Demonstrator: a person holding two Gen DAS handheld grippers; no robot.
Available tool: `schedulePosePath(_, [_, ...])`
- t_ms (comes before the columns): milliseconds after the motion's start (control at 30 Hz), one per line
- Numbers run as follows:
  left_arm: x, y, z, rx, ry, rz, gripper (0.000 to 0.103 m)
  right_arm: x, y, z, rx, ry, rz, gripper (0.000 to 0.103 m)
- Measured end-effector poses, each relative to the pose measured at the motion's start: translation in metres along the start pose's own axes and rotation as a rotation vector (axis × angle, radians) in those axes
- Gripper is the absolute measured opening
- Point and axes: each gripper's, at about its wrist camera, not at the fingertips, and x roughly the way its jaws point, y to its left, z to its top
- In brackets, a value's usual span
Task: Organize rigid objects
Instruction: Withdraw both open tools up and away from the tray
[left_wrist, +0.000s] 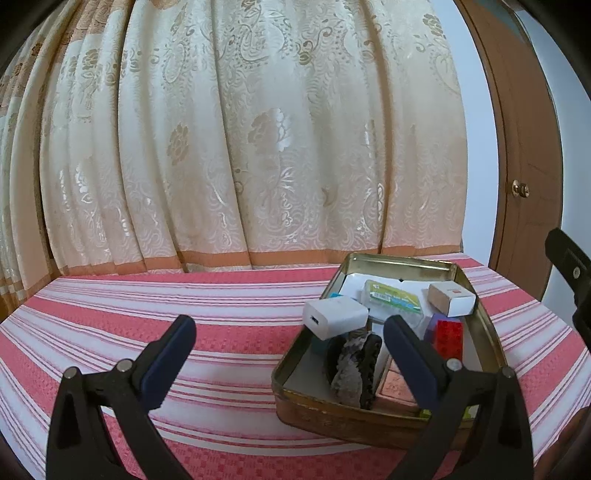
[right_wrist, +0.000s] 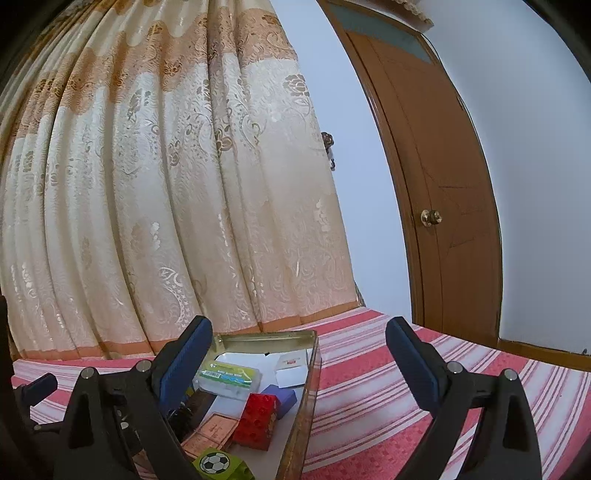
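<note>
Nearest the lenses, both grippers stood with their blue-padded black fingers spread wide and nothing between them: the left gripper (left_wrist: 288, 350) hung over the pink-and-white striped tablecloth (left_wrist: 184, 295) at the near end of the open gold metal tin (left_wrist: 369, 417), and the right gripper (right_wrist: 299, 354) straddled the tin's right wall. Inside the tin lay a grey frilly shell (left_wrist: 351, 365), a red toy brick (right_wrist: 258, 415), a purple block (right_wrist: 284, 397), a white USB charger cube (left_wrist: 334, 317), a clear green-labelled plastic case (right_wrist: 229, 380) and a small white cardboard box (left_wrist: 451, 298). Behind hung a cream floral curtain (left_wrist: 240, 147) beside a brown wooden door (right_wrist: 436, 184).
</note>
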Motion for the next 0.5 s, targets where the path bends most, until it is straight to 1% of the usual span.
schedulePosePath(233, [0.0002, 0.0003, -0.0001, -0.003, 0.002, -0.007, 0.103, -0.0007, -0.0001, 0.0002, -0.004, -0.005, -0.004, 0.097])
schedulePosePath(333, [0.0016, 0.0009, -0.0001, -0.019, 0.014, -0.019, 0.103, -0.0006, -0.0002, -0.0001, -0.005, -0.005, -0.003, 0.097])
schedulePosePath(500, [0.0052, 0.0019, 0.0008, -0.037, 0.032, -0.019, 0.103, -0.0001, -0.0001, 0.0001, -0.007, -0.007, -0.005, 0.097])
